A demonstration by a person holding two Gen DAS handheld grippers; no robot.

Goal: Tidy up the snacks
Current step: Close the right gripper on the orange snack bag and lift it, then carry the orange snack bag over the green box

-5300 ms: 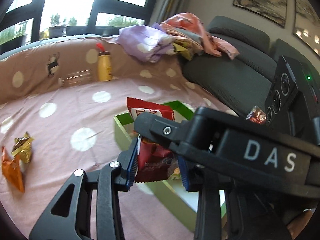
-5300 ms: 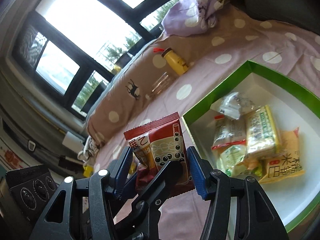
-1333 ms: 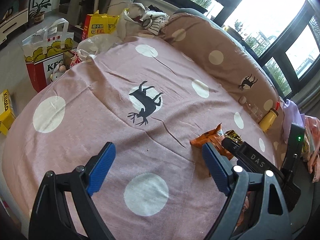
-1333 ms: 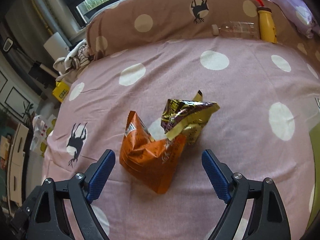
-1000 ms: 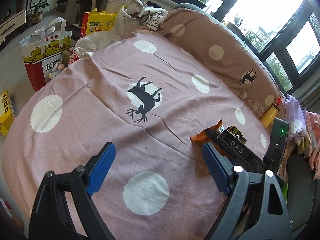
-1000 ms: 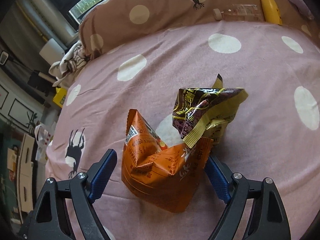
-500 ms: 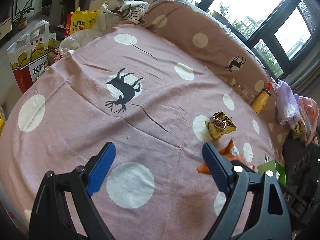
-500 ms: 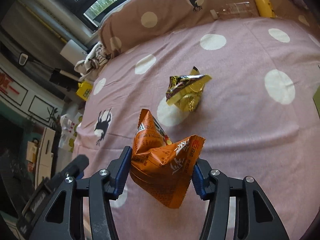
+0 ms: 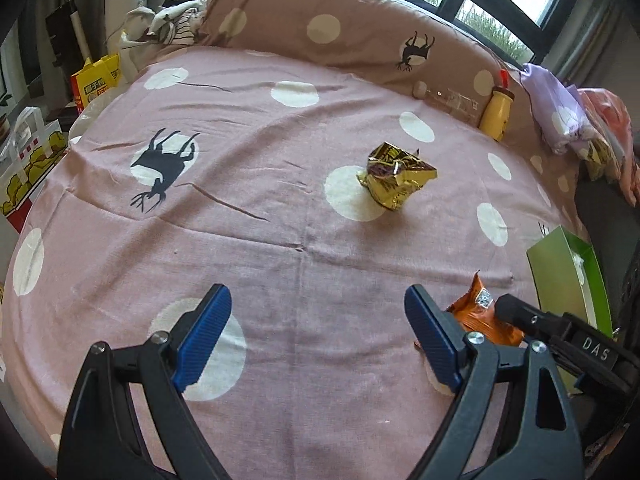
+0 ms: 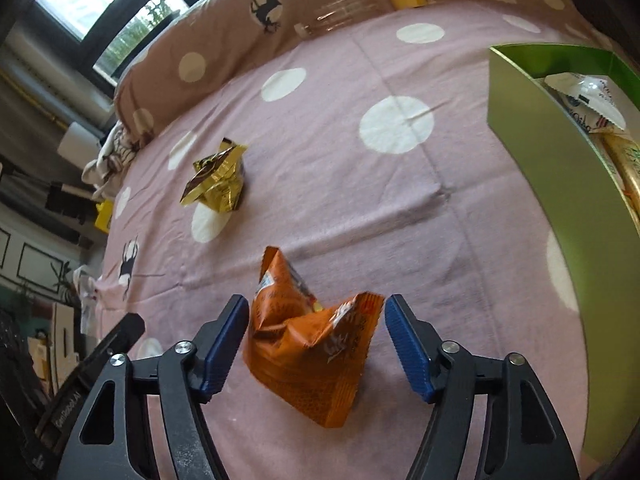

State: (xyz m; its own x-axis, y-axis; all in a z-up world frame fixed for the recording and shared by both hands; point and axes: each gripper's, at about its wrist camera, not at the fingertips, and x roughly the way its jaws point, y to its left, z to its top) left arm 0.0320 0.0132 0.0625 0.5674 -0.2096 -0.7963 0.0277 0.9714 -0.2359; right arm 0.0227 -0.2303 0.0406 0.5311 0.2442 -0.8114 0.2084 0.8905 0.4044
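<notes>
An orange snack bag (image 10: 312, 352) sits crumpled between the blue pads of my right gripper (image 10: 316, 332), low over the pink spotted bedspread. The jaws are opening and the pads stand just off the bag's sides. In the left wrist view the same orange bag (image 9: 480, 320) shows behind the right finger. A gold snack bag (image 9: 396, 180) lies alone on a white dot further up the bed, seen too in the right wrist view (image 10: 218, 184). My left gripper (image 9: 316, 332) hangs open over bare cloth with nothing in it. The green box (image 10: 548, 168) with several snacks stands to the right.
A yellow bottle (image 9: 496, 114) and a clear bottle (image 9: 448, 98) lean on the brown spotted bolster (image 9: 340, 32) at the back. Clothes (image 9: 560, 112) are piled at the far right. Shopping bags (image 9: 96, 84) stand on the floor left of the bed.
My right gripper closed on the orange bag, carried it away from the gold bag toward the green box, then its jaws widened. The left gripper swung right across the bed, still open.
</notes>
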